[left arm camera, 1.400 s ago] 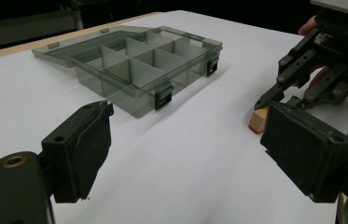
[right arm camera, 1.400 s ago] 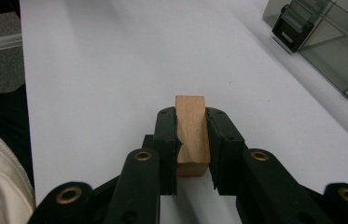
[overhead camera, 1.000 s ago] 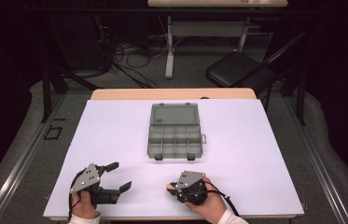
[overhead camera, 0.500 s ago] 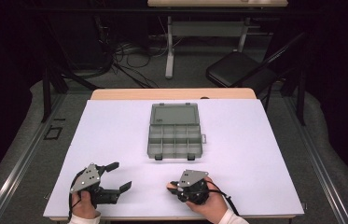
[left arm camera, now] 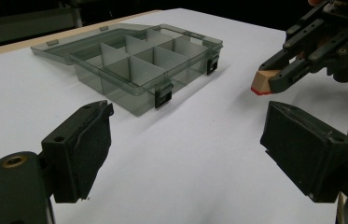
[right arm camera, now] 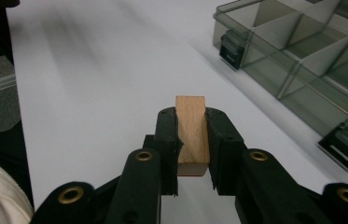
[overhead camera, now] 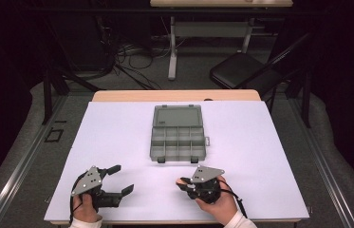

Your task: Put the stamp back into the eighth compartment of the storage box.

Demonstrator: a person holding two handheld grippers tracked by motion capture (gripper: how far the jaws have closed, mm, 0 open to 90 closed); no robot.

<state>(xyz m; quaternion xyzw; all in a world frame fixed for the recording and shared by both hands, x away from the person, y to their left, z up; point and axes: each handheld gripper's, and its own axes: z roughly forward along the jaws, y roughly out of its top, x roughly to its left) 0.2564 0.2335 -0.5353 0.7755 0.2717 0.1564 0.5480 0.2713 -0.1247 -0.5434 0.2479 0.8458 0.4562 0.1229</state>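
A clear grey compartment box lies open in the middle of the white table, its lid flat behind it; its compartments look empty. My right gripper is near the front edge, right of centre, shut on a small wooden block with a red underside. It points left, with the box's latches off to its right. My left gripper rests at the front left, open, with nothing between its black pads. The box sits ahead of it.
The white table has bare surface around the box on all sides. Behind it stand a folding chair, a desk leg and tangled cables on the floor. Metal rails run along both sides of the table.
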